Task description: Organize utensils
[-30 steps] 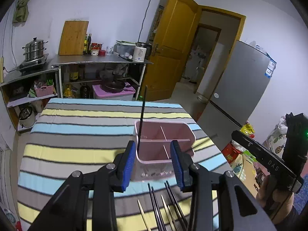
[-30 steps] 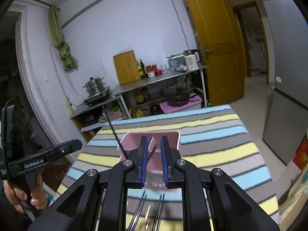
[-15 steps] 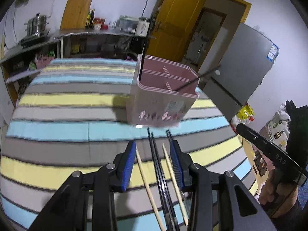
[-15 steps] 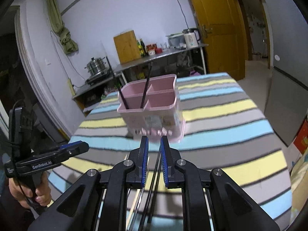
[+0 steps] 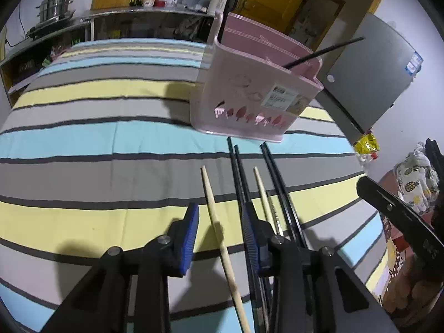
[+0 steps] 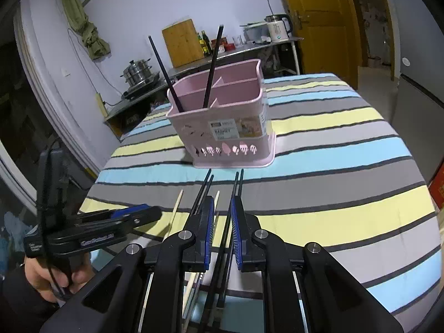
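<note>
A pink divided utensil holder [image 5: 249, 97] [image 6: 222, 116] stands on the striped tablecloth [image 5: 83, 138]. Two black chopsticks [image 6: 163, 72] lean in it. In front of it lie two wooden chopsticks and two black pairs. My left gripper [image 5: 220, 233] hangs low over them, jaws closing. A wooden chopstick [image 5: 212, 208] lies between its pads, and the pads do not touch it. My right gripper [image 6: 222, 230] holds a narrow gap over a black pair [image 6: 237, 191] and grips nothing. The left gripper [image 6: 144, 212] also shows at the left of the right wrist view.
A grey fridge [image 5: 369, 77] and a yellow door [image 6: 319, 14] stand beyond the table's right side. A steel shelf [image 6: 249, 47] along the back wall holds a kettle, bottles, a cutting board and a steamer pot. A hand [image 6: 41, 274] holds the left gripper.
Both grippers have dropped and tilted down toward the chopsticks on the cloth. The holder now sits higher in both views. The left jaws have narrowed a little.
</note>
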The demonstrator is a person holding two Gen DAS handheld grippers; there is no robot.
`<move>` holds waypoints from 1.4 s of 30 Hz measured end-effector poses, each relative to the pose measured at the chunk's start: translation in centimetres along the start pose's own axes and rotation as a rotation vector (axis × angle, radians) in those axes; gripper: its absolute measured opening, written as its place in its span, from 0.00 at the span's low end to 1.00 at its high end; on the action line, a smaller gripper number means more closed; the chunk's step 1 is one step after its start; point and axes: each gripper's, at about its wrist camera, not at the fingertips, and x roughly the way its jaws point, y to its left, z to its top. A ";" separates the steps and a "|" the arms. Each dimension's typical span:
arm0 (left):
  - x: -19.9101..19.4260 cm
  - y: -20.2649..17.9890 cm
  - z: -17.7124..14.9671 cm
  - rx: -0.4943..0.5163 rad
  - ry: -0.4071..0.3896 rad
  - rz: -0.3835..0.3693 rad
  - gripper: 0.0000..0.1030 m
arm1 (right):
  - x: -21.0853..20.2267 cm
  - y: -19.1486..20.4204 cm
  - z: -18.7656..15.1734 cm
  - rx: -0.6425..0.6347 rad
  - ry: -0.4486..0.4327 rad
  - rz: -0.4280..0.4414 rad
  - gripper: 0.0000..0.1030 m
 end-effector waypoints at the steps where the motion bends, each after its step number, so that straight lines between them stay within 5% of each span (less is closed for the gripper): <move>1: 0.4 0.0 0.1 -0.002 0.007 0.003 0.31 | 0.2 0.0 -0.1 0.001 0.005 0.001 0.13; 16: 2.3 0.4 0.3 0.059 0.064 0.093 0.07 | 2.7 0.3 -0.2 0.010 0.057 0.015 0.13; 30: -0.2 6.2 0.3 -0.012 0.044 0.144 0.07 | 8.1 1.7 0.2 -0.022 0.164 0.000 0.13; 42: 1.6 5.8 2.0 0.016 0.080 0.131 0.15 | 11.4 1.8 0.6 -0.041 0.240 -0.059 0.13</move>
